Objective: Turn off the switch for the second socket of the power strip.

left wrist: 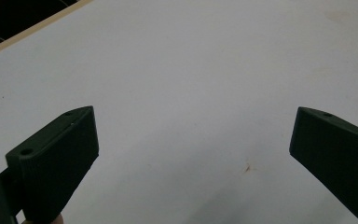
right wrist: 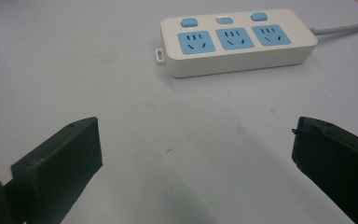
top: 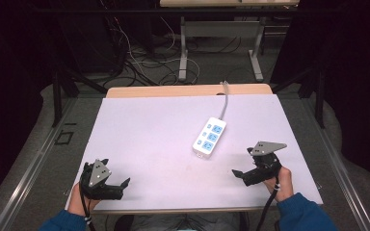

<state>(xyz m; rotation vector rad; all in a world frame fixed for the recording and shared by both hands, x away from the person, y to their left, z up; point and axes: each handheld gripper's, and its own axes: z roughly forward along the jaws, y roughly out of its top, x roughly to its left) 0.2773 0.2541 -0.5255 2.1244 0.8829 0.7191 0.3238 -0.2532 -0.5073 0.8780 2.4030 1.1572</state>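
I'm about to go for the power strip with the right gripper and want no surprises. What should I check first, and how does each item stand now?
1. Right gripper open: ok, jaws wide apart.
2. Left gripper open and away from the work: ok, at the table's near left.
3. Power strip lies flat, sockets up: ok.
4. Path from right gripper to strip free: ok, bare table between.
5. Grey cord slack: cannot tell; it runs off the far edge.
6. Switches on or off: cannot tell.

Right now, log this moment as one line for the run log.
left gripper: open, idle near table edge | right gripper: open, facing power strip, apart | power strip: flat on white table, untouched
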